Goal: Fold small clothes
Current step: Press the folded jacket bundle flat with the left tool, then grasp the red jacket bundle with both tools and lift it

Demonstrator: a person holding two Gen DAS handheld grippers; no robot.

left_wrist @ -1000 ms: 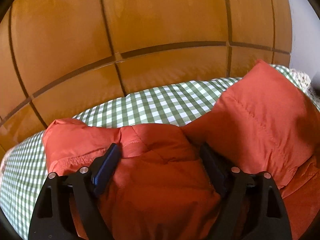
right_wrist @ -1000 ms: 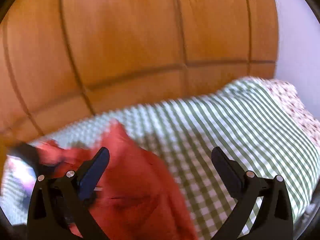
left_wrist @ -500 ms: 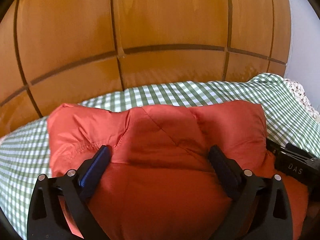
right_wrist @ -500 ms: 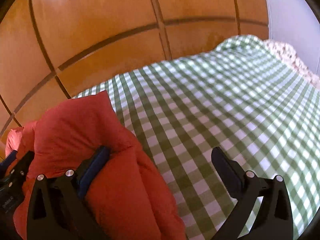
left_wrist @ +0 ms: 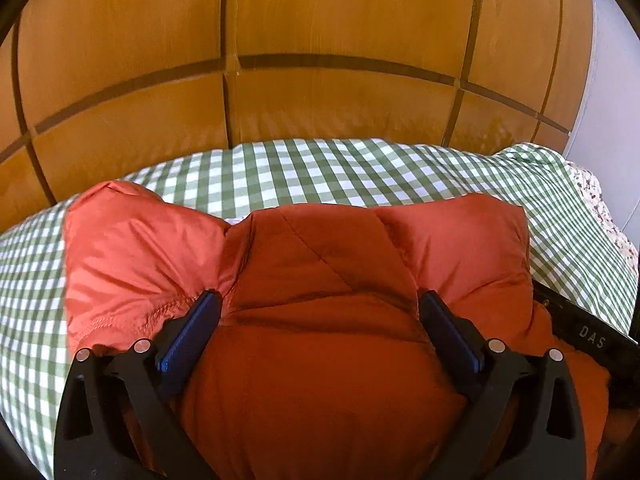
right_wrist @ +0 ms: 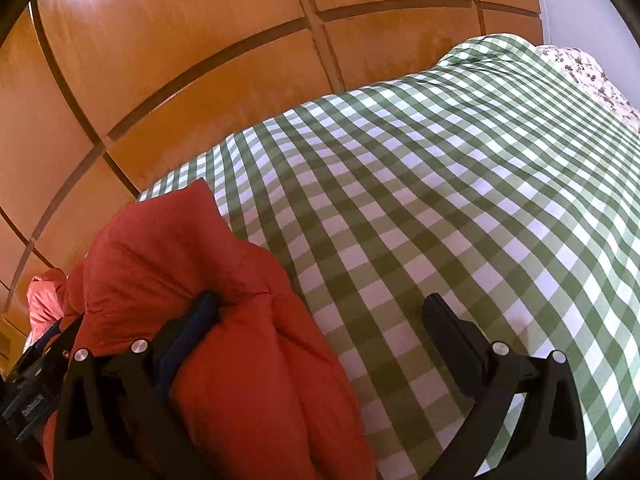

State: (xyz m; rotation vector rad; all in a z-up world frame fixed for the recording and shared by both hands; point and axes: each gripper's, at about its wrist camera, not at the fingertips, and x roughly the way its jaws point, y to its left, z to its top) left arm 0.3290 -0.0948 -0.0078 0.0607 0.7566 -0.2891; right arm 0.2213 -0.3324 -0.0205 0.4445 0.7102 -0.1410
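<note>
On the checked cloth (left_wrist: 320,168), orange garment (left_wrist: 320,320) under both spread claws, left (left_wrist: 320,308) and right (right_wrist: 320,312).

Garment (left_wrist: 328,320) rust-orange; bedcover (right_wrist: 440,200) green/white gingham; wall panels (left_wrist: 320,12) amber wood; grippers' pads (left_wrist: 188,332) blue.

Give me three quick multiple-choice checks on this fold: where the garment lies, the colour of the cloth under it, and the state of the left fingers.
1. The orange garment lies on:
A. the checked cloth
B. a wooden floor
C. a chair

2. The checked cloth is:
A. blue and white
B. green and white
C. plain grey

3. The left gripper is:
A. shut tight on a hanger
B. out of view
C. open wide, garment between its fingers

Answers: 1 A, cloth shows all around the garment. 2 B, green and white squares. 3 C, both fingers stand far apart.
</note>
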